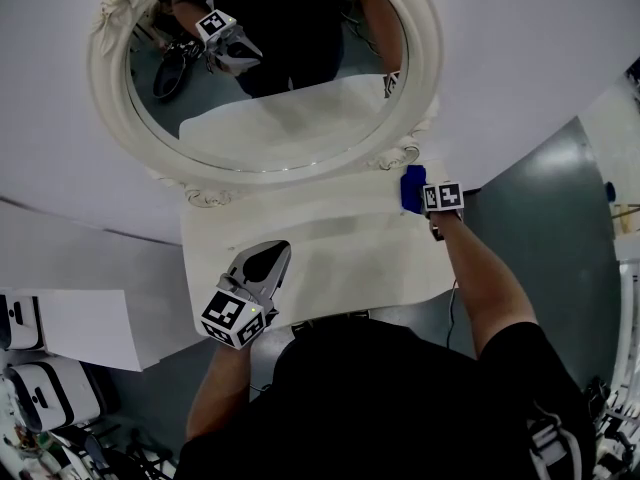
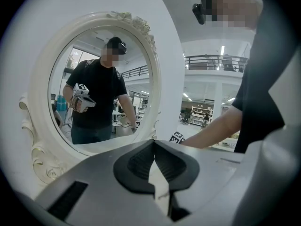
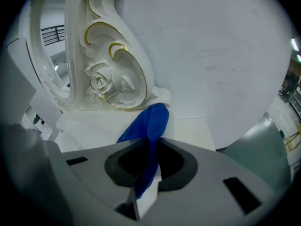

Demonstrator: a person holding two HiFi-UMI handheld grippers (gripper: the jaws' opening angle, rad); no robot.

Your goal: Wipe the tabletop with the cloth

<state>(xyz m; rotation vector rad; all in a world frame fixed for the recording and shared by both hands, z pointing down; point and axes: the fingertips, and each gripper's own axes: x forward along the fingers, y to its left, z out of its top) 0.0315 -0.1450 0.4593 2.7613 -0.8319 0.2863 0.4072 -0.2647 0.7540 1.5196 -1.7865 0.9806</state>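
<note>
The right gripper (image 1: 425, 200) has its jaws pinched on the blue cloth (image 1: 412, 188), which trails onto the white bench (image 1: 330, 258) at centre right of the head view, just beside the mirror (image 1: 425, 58) frame. It looks placed to start wiping from that corner. The left gripper (image 1: 272, 258) hovers lower left, jaws together and empty, seemingly kept clear. No readable writing, only square markers.

Soft even indoor light — fisheye edges dark, near foreground blurred.
</note>
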